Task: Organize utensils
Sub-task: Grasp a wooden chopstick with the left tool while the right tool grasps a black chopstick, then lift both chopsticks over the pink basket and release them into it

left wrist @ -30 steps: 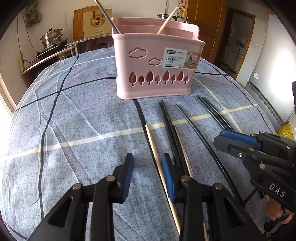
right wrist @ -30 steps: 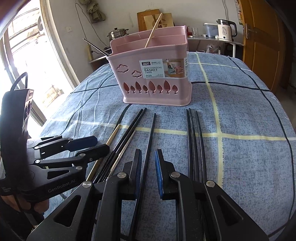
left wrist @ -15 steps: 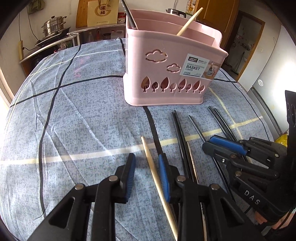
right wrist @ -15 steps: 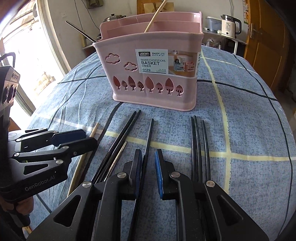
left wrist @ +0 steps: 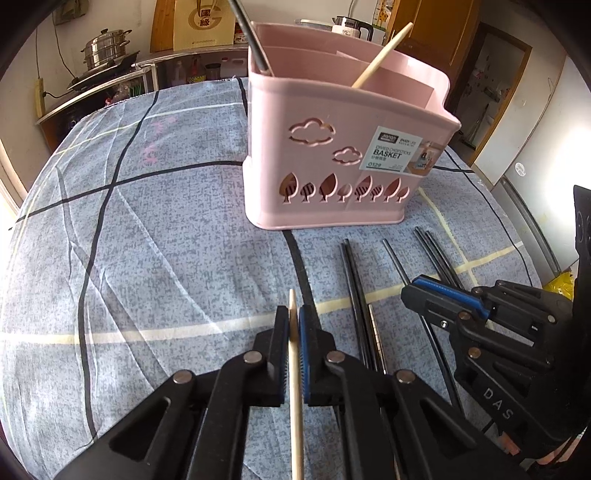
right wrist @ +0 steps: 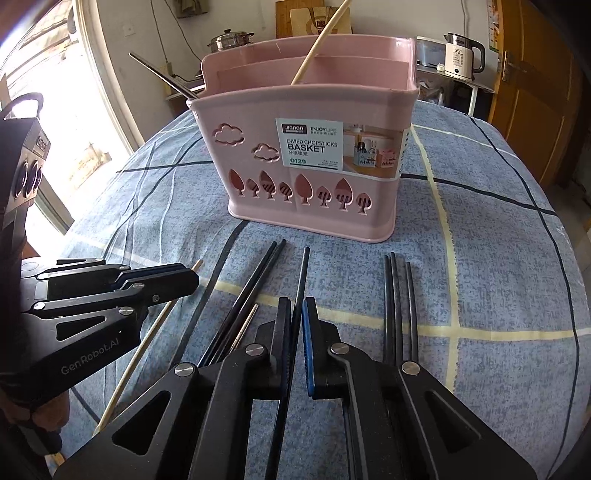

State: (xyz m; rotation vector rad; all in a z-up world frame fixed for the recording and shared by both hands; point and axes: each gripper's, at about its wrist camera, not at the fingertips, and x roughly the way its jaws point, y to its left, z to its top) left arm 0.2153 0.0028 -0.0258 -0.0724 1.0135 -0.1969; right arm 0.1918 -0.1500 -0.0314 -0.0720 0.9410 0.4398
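Observation:
A pink divided chopstick basket [left wrist: 332,147] [right wrist: 314,177] stands on the blue checked tablecloth; a wooden chopstick [left wrist: 380,55] and a dark one [left wrist: 247,33] lean inside. My left gripper [left wrist: 293,317] is shut on a wooden chopstick [left wrist: 295,387] that lies on the cloth; it also shows in the right wrist view [right wrist: 147,339]. My right gripper [right wrist: 295,310] has its jaws close around a single black chopstick [right wrist: 301,280], with a small gap on the right side. More black chopsticks [right wrist: 251,291] [right wrist: 399,295] and a metal one [right wrist: 245,325] lie beside it.
The tablecloth [left wrist: 147,240] covers a round table that drops off on all sides. A steel pot [left wrist: 105,50] and a kettle [right wrist: 461,55] stand on shelves behind. A door [right wrist: 535,92] is at the right.
Both grippers moved forward toward the basket. The left jaws closed onto the wooden chopstick. The right jaws narrowed around the single black chopstick.

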